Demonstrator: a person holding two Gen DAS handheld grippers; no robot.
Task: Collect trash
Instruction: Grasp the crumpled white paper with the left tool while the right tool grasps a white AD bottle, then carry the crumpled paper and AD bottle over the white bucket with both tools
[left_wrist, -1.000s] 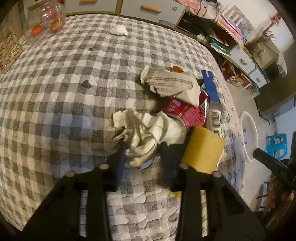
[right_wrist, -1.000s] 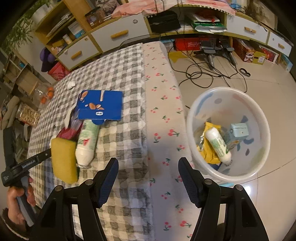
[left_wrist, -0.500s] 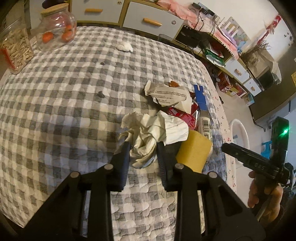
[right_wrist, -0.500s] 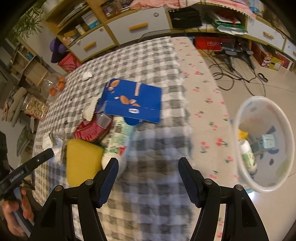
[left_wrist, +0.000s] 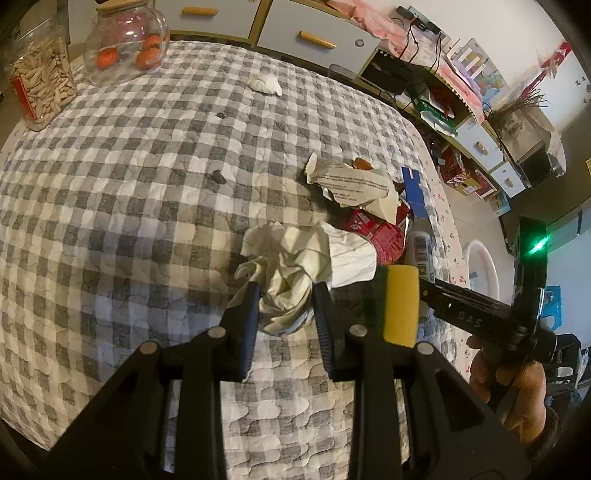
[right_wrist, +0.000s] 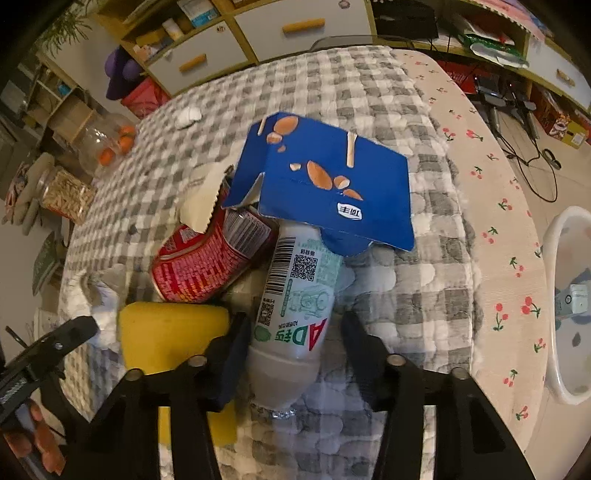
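Between my right gripper's fingers lay the bottle, its label reading "AD" in red beside green characters too small for me to read, with a barcode and QR square above. Those jaws had just been closing around it; the left pad touched it, but a gap stayed on the right, so it was not yet clamped. A second earlier that gripper hung wide over the table edge with the bin full in view; the bin was now cut off at the right border. Over the bottle's top lay the blue carton, hiding the cap, and the red can beside it carried white print I could not make out. My left gripper was clamped on the crumpled tissue, as before, lifted slightly off the checked cloth. The sponge stood just beside it. Paper beyond showed illegible lines of text.
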